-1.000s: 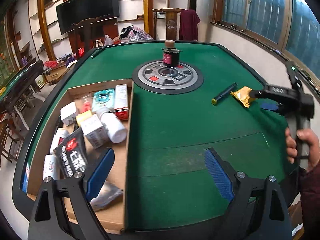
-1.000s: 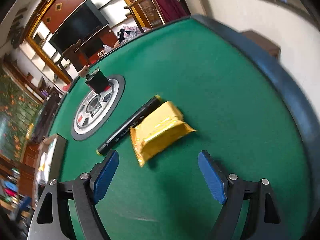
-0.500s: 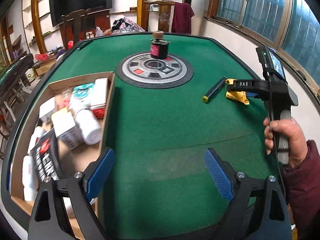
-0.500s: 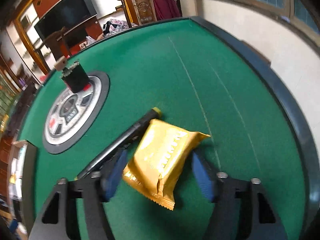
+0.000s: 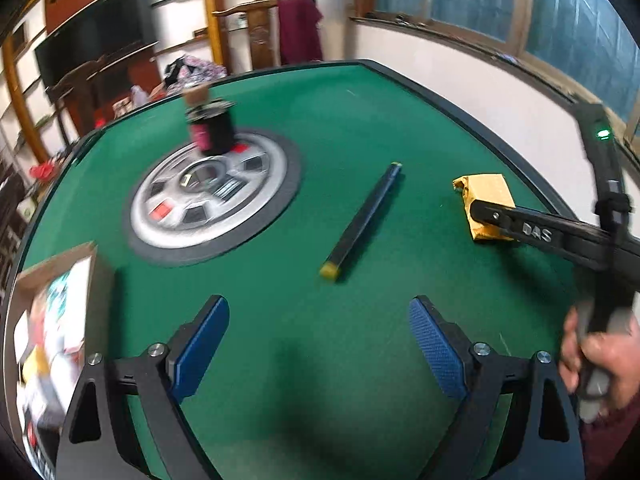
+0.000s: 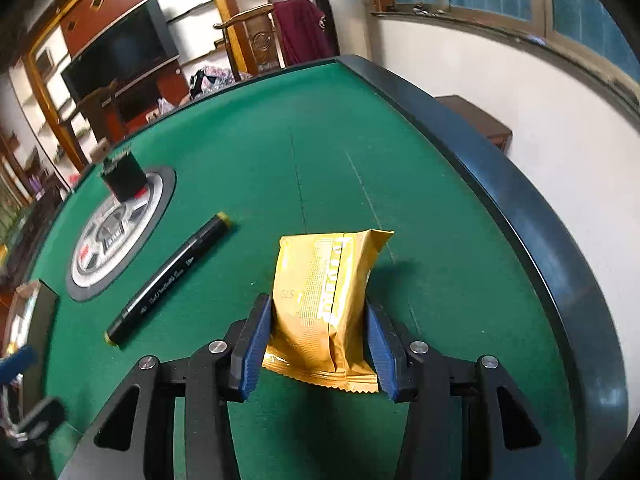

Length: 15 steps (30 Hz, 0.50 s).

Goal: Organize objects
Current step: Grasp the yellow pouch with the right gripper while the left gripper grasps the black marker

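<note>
My right gripper (image 6: 318, 344) is shut on a gold snack packet (image 6: 324, 296) and holds it just above the green felt. From the left wrist view the packet (image 5: 486, 192) sits in the right gripper (image 5: 478, 216) at the right. A black marker with yellow ends (image 6: 170, 278) lies on the felt left of the packet; it also shows in the left wrist view (image 5: 366, 220). My left gripper (image 5: 320, 348) is open and empty above the felt, short of the marker.
A round grey and black centre disc (image 5: 212, 196) carries a dark bottle with a cork top (image 5: 210, 126). A cardboard box with several packets (image 5: 52, 320) stands at the left. The table's dark raised rim (image 6: 532, 216) runs along the right.
My right gripper closed on the gold packet and lifted it. My left gripper swung right, away from the box, toward the marker.
</note>
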### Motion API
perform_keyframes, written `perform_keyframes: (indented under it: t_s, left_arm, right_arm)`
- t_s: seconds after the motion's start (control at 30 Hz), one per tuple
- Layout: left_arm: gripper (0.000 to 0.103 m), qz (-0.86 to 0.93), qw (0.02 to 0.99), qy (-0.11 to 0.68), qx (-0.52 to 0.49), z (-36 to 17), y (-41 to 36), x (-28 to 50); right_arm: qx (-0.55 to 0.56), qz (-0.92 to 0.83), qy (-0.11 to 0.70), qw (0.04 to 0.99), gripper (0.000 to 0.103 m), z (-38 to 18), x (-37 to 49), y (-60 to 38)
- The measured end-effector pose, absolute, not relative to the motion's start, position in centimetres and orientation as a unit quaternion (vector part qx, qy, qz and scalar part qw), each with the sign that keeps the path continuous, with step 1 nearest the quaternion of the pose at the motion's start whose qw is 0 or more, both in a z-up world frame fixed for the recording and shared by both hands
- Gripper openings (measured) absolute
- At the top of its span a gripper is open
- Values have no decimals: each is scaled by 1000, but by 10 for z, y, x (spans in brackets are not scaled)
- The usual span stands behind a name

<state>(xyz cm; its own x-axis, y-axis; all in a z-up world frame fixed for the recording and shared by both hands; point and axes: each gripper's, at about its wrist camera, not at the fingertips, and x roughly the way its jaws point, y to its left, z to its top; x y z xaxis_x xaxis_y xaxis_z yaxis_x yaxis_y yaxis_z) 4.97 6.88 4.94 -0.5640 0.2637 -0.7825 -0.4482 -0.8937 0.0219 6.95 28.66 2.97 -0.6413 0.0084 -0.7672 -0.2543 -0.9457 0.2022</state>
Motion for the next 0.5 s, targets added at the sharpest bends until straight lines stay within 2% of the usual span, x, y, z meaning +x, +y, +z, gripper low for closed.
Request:
perform_keyframes:
  t_s: [0.23, 0.3, 0.33, 0.37, 0.4, 0.43, 0.47, 0.5]
  left_arm:
    - [90, 877, 214, 146, -405, 34, 114, 9]
    - [87, 874, 217, 144, -409, 30, 120, 1]
    - [77, 872, 218, 144, -414, 28, 122, -3]
    - [60, 869, 219, 146, -419, 25, 125, -5]
    - [49, 866, 218, 148, -426, 21, 128, -8]
    - [31, 861, 218, 149, -435, 18, 130, -9]
    - [22, 861, 226, 142, -434, 18, 129, -7]
    - [20, 859, 225, 144, -436, 18, 129, -5]
  right_arm:
    - [-421, 895, 126, 74, 55, 30, 65, 278]
    - [-420, 895, 132, 70, 56, 30, 66, 280]
    - [-420, 895, 134, 69, 56, 30, 66, 281]
    - [-420, 895, 134, 68, 57, 29, 66, 281]
    - [-420, 895, 133, 67, 57, 30, 66, 281]
    - [-420, 895, 132, 67, 58, 29, 66, 280]
    - [-420, 895, 131, 66, 59, 29, 65, 279]
    - [-421, 895, 130, 66, 59, 29, 65, 279]
